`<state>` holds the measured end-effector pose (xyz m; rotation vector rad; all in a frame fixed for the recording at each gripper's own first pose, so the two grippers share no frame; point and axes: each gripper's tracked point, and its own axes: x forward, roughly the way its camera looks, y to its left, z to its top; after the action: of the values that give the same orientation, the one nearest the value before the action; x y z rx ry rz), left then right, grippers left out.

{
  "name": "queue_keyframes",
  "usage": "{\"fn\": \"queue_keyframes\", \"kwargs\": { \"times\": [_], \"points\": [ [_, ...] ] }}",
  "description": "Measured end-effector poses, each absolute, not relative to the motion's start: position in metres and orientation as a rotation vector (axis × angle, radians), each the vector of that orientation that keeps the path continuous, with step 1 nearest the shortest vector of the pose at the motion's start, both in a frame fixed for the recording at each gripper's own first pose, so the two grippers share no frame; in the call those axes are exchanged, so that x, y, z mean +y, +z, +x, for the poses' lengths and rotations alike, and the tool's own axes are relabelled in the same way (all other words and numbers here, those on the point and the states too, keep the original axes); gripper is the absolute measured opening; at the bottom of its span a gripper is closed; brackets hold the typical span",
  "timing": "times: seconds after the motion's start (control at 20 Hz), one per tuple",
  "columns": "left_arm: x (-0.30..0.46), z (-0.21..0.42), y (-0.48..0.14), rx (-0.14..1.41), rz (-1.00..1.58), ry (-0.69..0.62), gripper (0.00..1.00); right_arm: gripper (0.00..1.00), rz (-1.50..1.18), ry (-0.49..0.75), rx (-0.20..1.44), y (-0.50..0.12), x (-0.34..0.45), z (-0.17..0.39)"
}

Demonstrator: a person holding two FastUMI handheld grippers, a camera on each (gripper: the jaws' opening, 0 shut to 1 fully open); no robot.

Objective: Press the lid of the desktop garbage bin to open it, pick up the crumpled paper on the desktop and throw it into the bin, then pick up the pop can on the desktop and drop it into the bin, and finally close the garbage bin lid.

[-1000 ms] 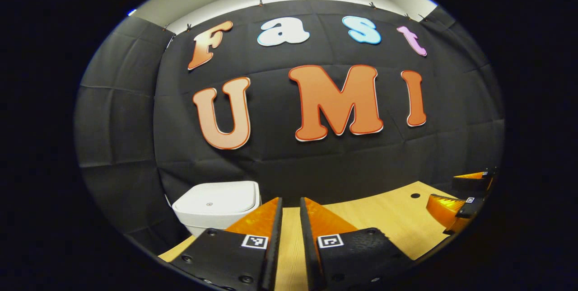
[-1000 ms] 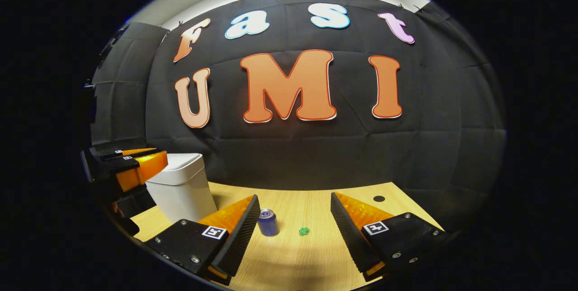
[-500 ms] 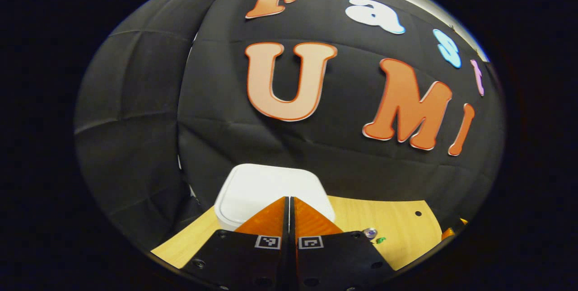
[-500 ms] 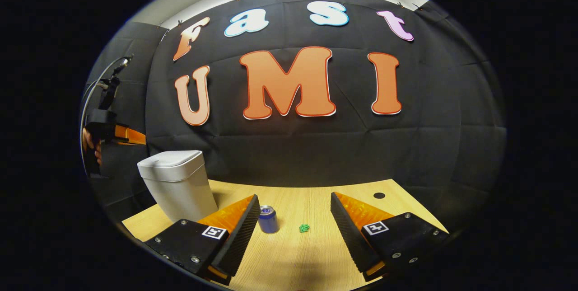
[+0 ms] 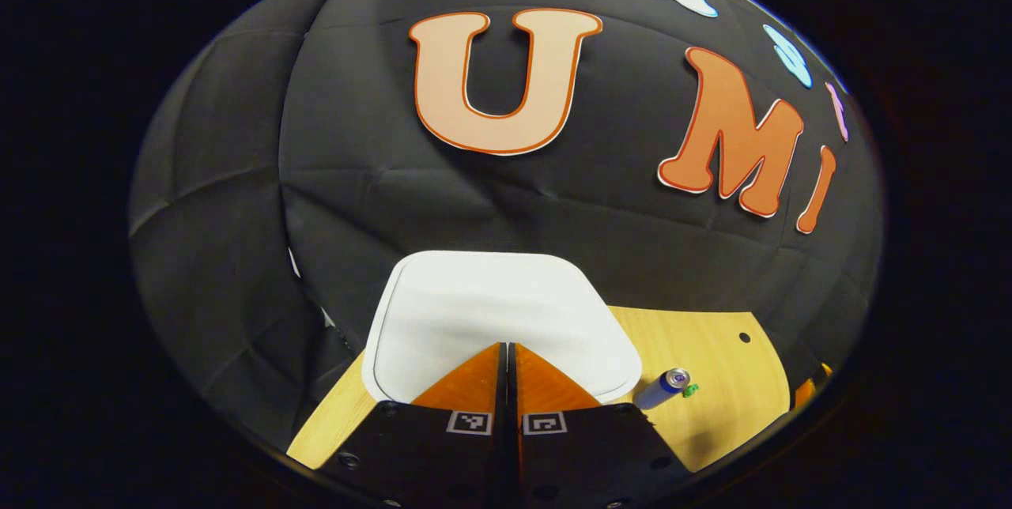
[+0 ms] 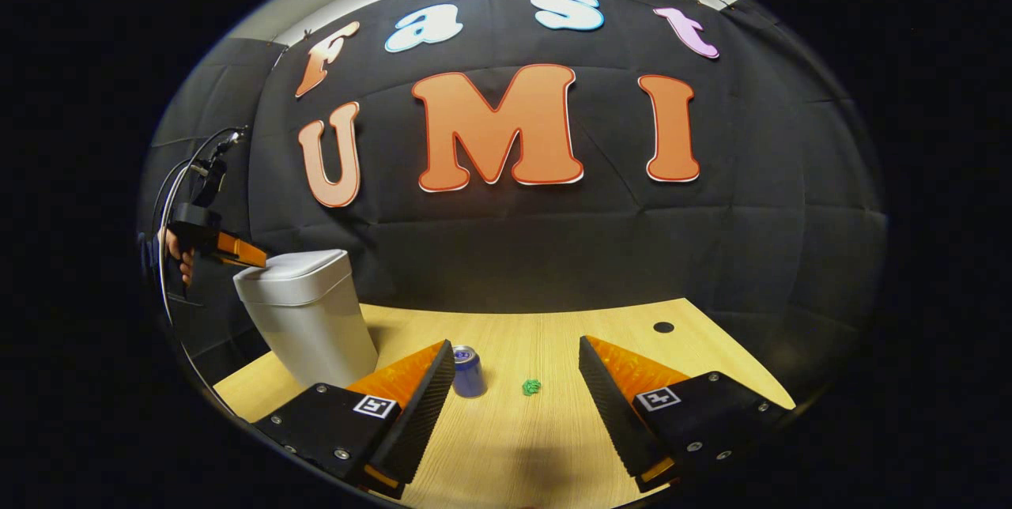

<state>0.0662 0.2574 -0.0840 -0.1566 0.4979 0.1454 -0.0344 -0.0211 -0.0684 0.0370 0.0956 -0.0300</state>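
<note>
Two grippers are at work over a wooden tabletop [image 6: 553,446] in a booth with a black cloth wall.

On the tabletop, the biggest thing is the white bin [image 6: 304,319]. It stands at the left side, close to the wall. Its lid [image 5: 490,319] is flat and closed. In the left gripper view we look down on the lid from above.

The left gripper [image 5: 507,347] has its fingers pressed together, with nothing between them. Their tips point at the front part of the lid. I cannot tell if they touch it. In the right gripper view, this same gripper [image 6: 251,260] comes in from the left, with its tip right at the lid's left edge. A hand [image 6: 180,252] holds it, and a thin cable loops up behind it.

The right gripper [image 6: 515,359] has its fingers wide apart and holds nothing. It hangs above the front of the tabletop.

The blue can [image 6: 468,371] stands upright on the tabletop, to the right of the bin and well apart from it. In the right gripper view it sits just beside the left finger.

The small green ball of crumpled paper [image 6: 531,387] lies near the can, on its right side. They do not touch. In the left gripper view the can [image 5: 664,387] and the paper [image 5: 690,390] sit right of the bin.

A small dark hole [image 6: 663,327] is in the tabletop near the back right corner.
</note>
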Motion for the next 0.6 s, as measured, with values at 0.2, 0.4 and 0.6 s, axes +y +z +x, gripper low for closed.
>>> {"fn": "queue_keyframes", "kwargs": {
  "times": [0.2,0.4,0.6],
  "points": [
    [0.2515,0.0675,-0.0849,0.506,-0.125,0.125,0.00,0.94,0.032,-0.028,0.114,-0.0737,-0.0195,-0.0290],
    [0.2498,0.0648,-0.0859,0.519,-0.093,0.150,0.00,0.94,0.029,-0.019,0.120,-0.0758,-0.0166,-0.0259],
    [0.2485,0.0643,-0.0883,0.535,-0.052,0.179,0.01,0.94,0.031,-0.024,0.118,-0.0751,-0.0180,-0.0247]
  ]
}}
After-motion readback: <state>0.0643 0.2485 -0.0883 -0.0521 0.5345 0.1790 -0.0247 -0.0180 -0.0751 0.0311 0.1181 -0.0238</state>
